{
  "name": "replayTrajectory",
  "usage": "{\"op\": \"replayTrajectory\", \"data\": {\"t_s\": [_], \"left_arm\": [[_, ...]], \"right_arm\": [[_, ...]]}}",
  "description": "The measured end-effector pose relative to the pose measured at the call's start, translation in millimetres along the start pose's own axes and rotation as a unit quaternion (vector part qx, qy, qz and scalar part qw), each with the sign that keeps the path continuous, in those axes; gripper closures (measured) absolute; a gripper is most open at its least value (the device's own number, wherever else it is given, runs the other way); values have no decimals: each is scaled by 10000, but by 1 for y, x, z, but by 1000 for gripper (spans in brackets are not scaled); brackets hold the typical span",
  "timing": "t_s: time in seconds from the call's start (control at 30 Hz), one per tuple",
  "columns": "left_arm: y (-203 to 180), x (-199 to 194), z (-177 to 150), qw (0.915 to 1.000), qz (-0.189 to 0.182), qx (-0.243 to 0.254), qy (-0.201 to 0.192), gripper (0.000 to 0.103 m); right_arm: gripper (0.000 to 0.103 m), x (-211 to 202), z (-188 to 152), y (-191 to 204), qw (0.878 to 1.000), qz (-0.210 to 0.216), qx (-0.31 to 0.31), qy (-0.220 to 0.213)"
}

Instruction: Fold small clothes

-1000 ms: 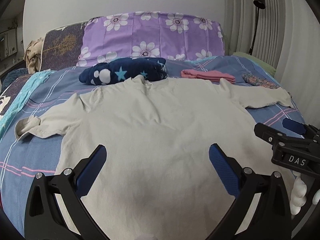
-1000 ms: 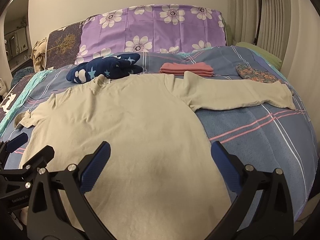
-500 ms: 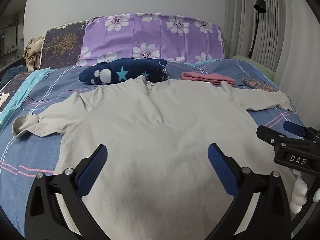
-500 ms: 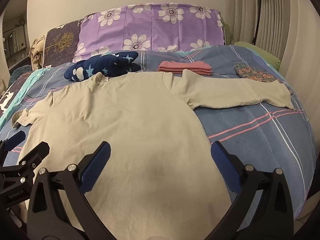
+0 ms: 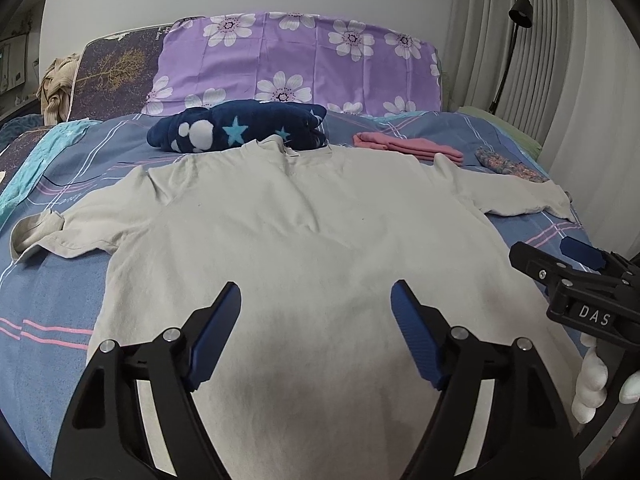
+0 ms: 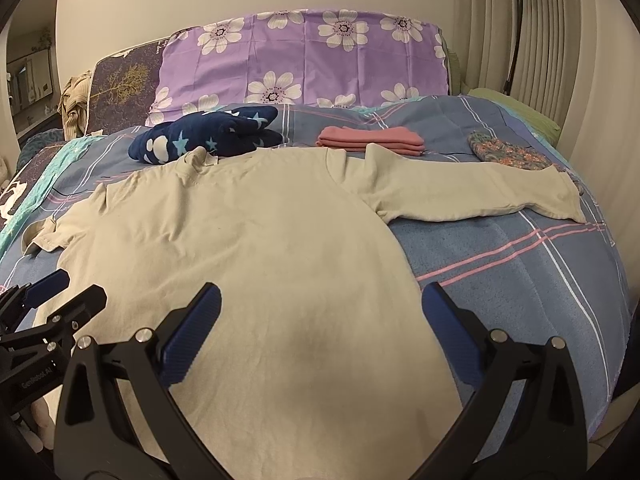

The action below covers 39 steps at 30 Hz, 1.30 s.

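Flat on the bed (image 5: 52, 292), a beige shirt (image 5: 304, 256) lies spread, one cuff apparently curled; left gripper (image 5: 316, 300) and right gripper (image 6: 320, 300) hover above its hem, both spread wide.

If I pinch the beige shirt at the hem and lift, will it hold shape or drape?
The beige shirt will probably drape: it lies flat with soft wrinkles and its far left cuff is curled over. It looks like thin knit, so likely light. The spread sleeve would probably trail across the bedspread.

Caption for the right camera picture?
Open right tool poised over a beige T-shirt spread flat on the bed.
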<state>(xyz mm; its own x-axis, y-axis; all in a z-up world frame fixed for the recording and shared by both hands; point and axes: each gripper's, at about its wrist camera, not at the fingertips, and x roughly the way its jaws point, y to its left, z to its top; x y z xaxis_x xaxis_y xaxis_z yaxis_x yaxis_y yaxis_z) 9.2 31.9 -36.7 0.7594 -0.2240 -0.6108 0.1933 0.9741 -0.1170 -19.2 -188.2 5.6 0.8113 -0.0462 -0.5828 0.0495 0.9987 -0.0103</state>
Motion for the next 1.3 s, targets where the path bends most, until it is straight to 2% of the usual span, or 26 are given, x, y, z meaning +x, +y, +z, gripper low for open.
{"op": "replayTrajectory", "data": {"t_s": [0.1, 0.33, 1.03, 1.17, 1.2, 1.3], "left_arm": [[-1, -1, 0, 10000, -5, 32, -13, 25], [0, 0, -1, 9999, -25, 70, 87, 38], [14, -1, 1, 9999, 76, 56, 121, 38], [23, -2, 4, 9998, 159, 61, 133, 38], [26, -2, 4, 9997, 183, 57, 148, 42], [46, 0, 8, 9994, 249, -11, 259, 54]], "right_arm": [[2, -1, 0, 1, 10000, -2, -16, -12], [2, -4, 2, 4, 9999, -29, -91, -52], [8, -1, 3, 13, 9996, -17, -271, -62], [25, 1, 4, 15, 9993, 124, -350, -7], [32, 2, 4, 15, 9992, 174, -358, 24], [44, 10, 4, 16, 9985, 288, -427, 207]]}}
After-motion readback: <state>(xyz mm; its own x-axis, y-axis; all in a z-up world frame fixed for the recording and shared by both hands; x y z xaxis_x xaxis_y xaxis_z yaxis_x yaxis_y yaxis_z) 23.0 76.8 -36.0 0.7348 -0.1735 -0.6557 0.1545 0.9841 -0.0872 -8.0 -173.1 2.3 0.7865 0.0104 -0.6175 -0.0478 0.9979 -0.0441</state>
